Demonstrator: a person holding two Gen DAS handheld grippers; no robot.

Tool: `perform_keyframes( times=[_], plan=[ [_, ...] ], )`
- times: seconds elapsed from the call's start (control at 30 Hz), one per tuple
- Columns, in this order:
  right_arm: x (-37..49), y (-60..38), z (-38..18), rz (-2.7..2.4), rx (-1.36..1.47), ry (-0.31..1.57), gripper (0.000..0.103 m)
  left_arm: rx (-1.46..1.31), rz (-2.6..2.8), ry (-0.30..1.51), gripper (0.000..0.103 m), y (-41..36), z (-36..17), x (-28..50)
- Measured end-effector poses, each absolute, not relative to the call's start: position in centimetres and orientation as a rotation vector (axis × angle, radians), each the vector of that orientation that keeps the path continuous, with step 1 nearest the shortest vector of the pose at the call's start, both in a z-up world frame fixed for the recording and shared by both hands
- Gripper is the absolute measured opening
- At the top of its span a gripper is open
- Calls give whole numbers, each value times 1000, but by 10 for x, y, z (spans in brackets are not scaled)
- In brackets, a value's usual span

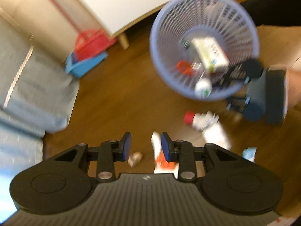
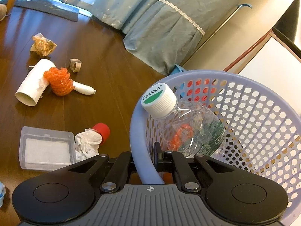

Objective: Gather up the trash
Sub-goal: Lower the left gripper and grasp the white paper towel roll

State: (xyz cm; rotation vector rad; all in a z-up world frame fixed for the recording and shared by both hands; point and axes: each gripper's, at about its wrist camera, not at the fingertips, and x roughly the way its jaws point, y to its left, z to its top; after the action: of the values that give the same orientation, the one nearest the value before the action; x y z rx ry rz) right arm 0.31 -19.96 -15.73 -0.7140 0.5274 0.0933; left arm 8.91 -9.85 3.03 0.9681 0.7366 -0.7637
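your right claw is clamped on the near rim of the lavender mesh basket, one finger outside the wall, one inside, holding it up off the wooden floor. inside the basket: a clear plastic bottle with a white cap leaning against the rim, a white carton, something red-orange lower down. your left claw is released, blue pads parted, nothing between them; it hangs over the floor trash, and that view is motion-blurred. loose on the floor, all outside the basket: a white paper tube touching an orange foam net, with a small white squeeze tube poking out from beside the net; a crumpled brownish wrapper beyond them; a small tan ring-shaped scrap near the tube; a clear plastic box just beside a crumpled white tissue, which touches a red cap. the tissue and red cap sit just beside the basket's outer wall. blue-grey curtain hangs behind the basket.
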Motion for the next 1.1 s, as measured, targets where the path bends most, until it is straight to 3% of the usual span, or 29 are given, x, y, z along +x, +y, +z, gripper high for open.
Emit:
perform_keyframes(
  times=[0.27,0.4,0.57,0.83,0.9,1.1],
  plan=[
    [2,-197,-160,99,-734,533,2,914,-678,868,41,-30,-16,95],
    [1,-195,-163,107,-749,537,2,835,-672,946,55,-17,-38,98],
    [1,-193,-165,108,-755,539,2,618,-589,1080,62,-10,-66,112],
    [4,-193,-164,101,-751,540,2,281,-383,1196,66,-13,-108,142],
    [5,-192,-164,101,-748,542,2,246,-345,1198,70,-18,-116,146],
    [7,-193,-163,103,-732,549,2,219,-293,1232,70,-30,-149,156]
  ],
)
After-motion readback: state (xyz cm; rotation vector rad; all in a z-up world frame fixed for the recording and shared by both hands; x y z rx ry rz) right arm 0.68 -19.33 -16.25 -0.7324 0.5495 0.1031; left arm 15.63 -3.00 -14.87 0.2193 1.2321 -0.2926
